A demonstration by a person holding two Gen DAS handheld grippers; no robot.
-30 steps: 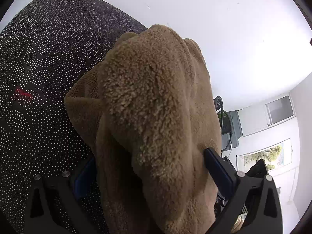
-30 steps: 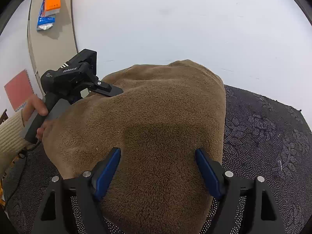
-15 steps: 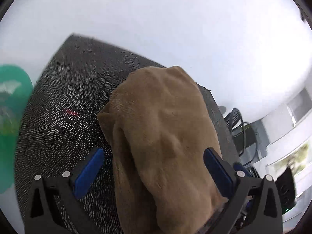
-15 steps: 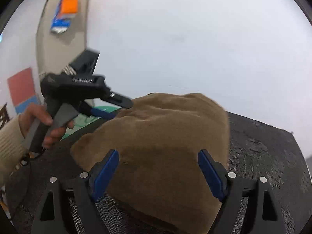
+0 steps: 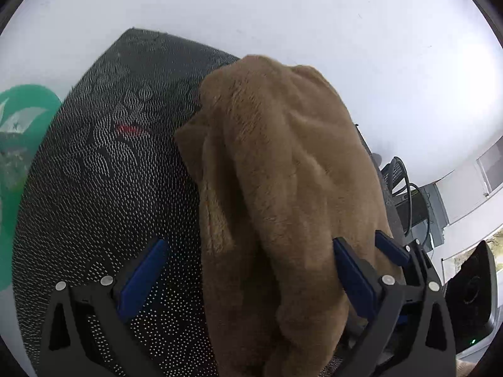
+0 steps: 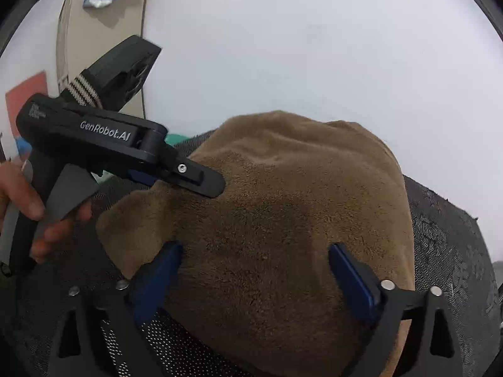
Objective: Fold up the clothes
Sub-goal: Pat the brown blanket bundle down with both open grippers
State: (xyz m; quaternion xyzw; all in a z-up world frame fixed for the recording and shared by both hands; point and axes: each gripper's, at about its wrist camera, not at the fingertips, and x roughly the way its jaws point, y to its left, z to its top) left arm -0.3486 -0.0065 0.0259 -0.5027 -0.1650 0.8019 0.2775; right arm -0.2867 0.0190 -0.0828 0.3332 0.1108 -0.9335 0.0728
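White tabletop (image 5: 314, 15) | dotted black mat (image 5: 103, 188) | brown fleece (image 6: 283, 220)

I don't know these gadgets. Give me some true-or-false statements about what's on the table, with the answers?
1. A brown fleece garment lies on a dark dotted mat. True.
2. The left tongs are pinched shut. False: their fingers stand wide apart, with the garment between them.
3. A green object shows beyond the mat's edge. True.
4. The right tongs point away from the garment. False: they face it, open, with the fleece between their fingers.
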